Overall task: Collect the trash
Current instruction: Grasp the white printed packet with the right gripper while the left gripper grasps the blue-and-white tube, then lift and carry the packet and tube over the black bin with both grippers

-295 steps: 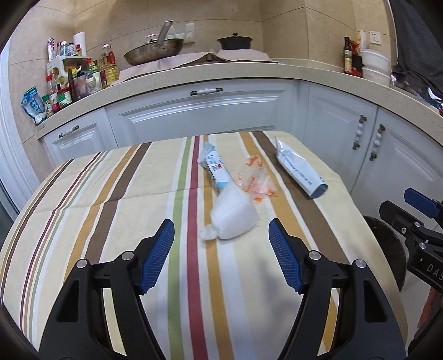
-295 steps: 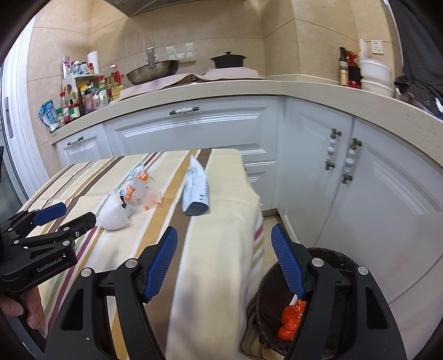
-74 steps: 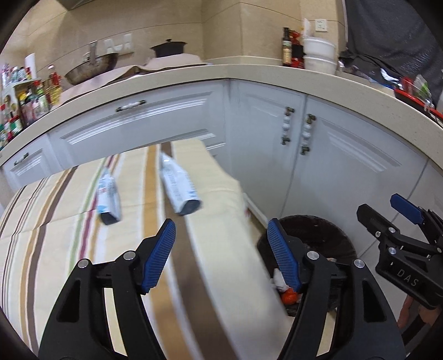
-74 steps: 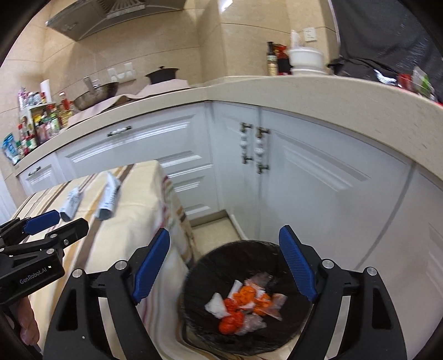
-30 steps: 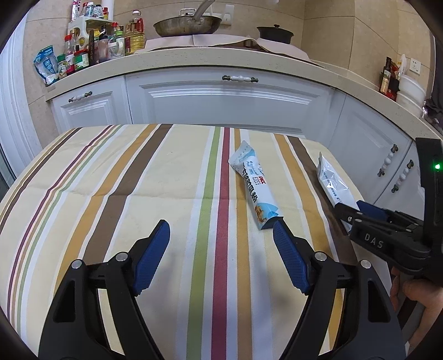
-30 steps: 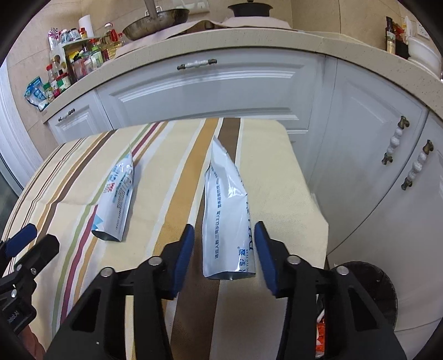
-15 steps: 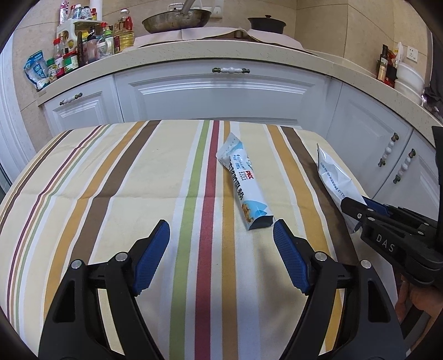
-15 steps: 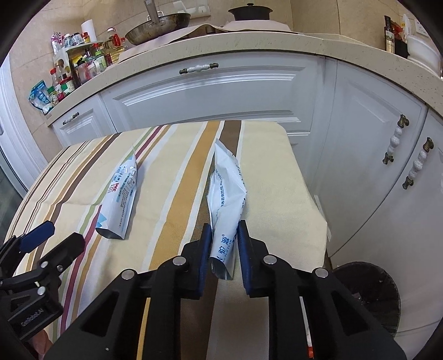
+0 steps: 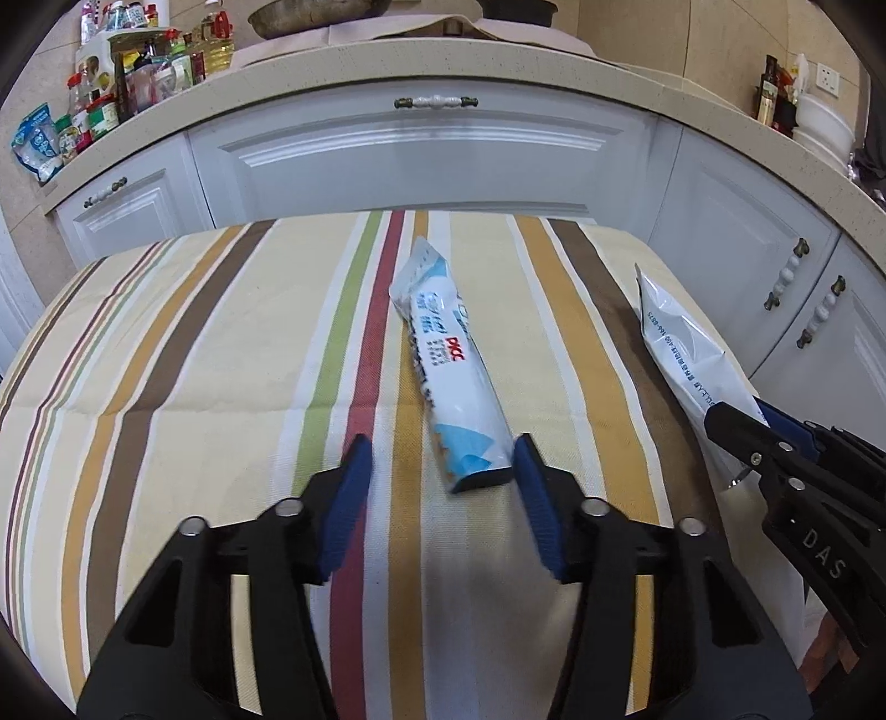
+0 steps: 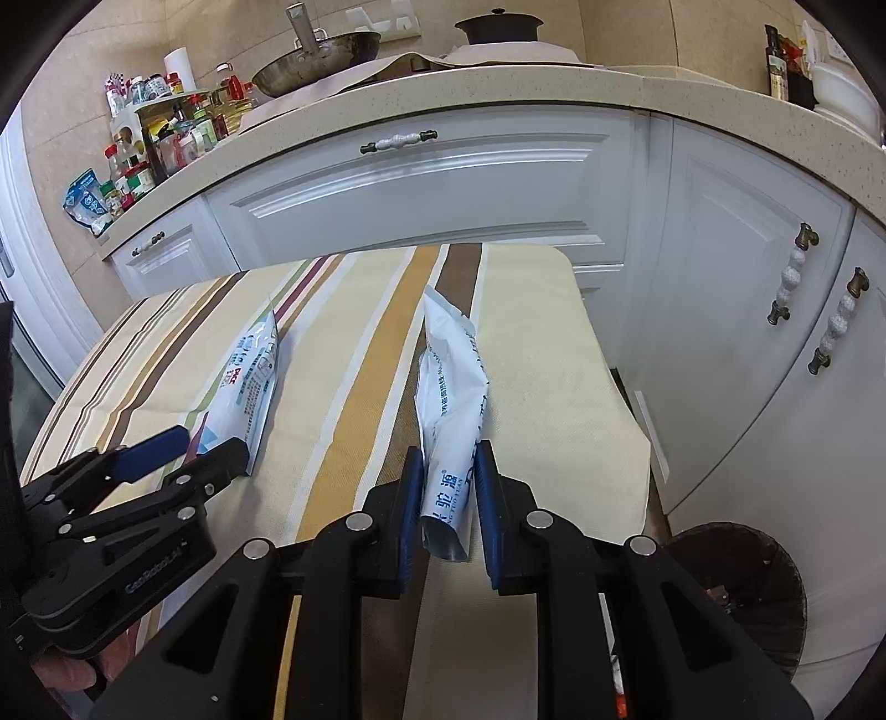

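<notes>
Blue-padded jaws of the right gripper are pinching the white pouch at lower centre, ready for lifting toward the bin at lower right. Farther left, the left gripper is closing around the blue-and-white packet lying mid-frame on the striped tablecloth, pads not yet pressing.

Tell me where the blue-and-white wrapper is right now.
In the left wrist view, the blue-and-white wrapper lies mid-table on the striped cloth, its near end between the left gripper's closing jaws, not yet pinched.

A striped tablecloth covers the table. Behind it stand white cabinets under a speckled counter bearing a wok, a black pot and bottles.
</notes>
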Demonstrator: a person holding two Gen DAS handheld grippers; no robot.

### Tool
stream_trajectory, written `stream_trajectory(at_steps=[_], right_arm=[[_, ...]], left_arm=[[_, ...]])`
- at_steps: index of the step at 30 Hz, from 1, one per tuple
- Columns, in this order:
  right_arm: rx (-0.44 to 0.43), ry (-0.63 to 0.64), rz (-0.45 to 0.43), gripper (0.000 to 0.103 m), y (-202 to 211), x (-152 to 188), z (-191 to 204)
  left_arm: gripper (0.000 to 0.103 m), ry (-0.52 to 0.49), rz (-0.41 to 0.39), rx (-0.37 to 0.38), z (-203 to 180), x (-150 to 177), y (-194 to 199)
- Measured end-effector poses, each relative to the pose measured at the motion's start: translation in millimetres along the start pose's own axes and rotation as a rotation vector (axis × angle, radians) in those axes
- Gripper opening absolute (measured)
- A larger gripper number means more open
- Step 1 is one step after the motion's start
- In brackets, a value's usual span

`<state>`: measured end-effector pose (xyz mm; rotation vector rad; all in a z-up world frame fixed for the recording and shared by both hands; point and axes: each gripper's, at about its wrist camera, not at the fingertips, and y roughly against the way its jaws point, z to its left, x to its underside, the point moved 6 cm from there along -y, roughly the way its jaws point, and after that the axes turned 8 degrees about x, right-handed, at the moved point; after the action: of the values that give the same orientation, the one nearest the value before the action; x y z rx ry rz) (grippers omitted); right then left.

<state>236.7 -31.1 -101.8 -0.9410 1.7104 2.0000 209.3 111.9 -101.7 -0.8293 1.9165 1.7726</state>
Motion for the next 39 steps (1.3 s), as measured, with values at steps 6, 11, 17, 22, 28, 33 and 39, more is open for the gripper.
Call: stream_trajectory(at_steps=[6, 11, 17, 22, 28, 33, 39], right_arm=[[-0.003, 0.005, 0.003, 0.019, 0, 0, 1], [-0.001, 0.010, 0.003, 0.016, 0, 1, 2], [0.000, 0.010, -0.002, 0.012, 1, 1, 1], [0.012, 0.013, -0.024, 0.010, 8, 2, 1], [0.011, 0.019, -0.047, 0.009, 20, 5, 3], [0.009, 0.026, -0.071, 0.009, 36, 9, 6], [0.018, 0.020, -0.105, 0.009, 58, 13, 6]], left_arm=[[0.016, 0.008, 0.009, 0.031, 0, 2, -3], [0.005, 0.005, -0.015, 0.043, 1, 1, 3], [0.005, 0.002, -0.026, 0.043, 7, 6, 13], [0.004, 0.013, -0.042, 0.039, 16, 8, 25], [0.004, 0.022, -0.057, 0.036, 25, 11, 40], [0.004, 0.024, -0.078, 0.029, 29, 15, 57], [0.004, 0.016, -0.122, 0.025, 27, 19, 81]])
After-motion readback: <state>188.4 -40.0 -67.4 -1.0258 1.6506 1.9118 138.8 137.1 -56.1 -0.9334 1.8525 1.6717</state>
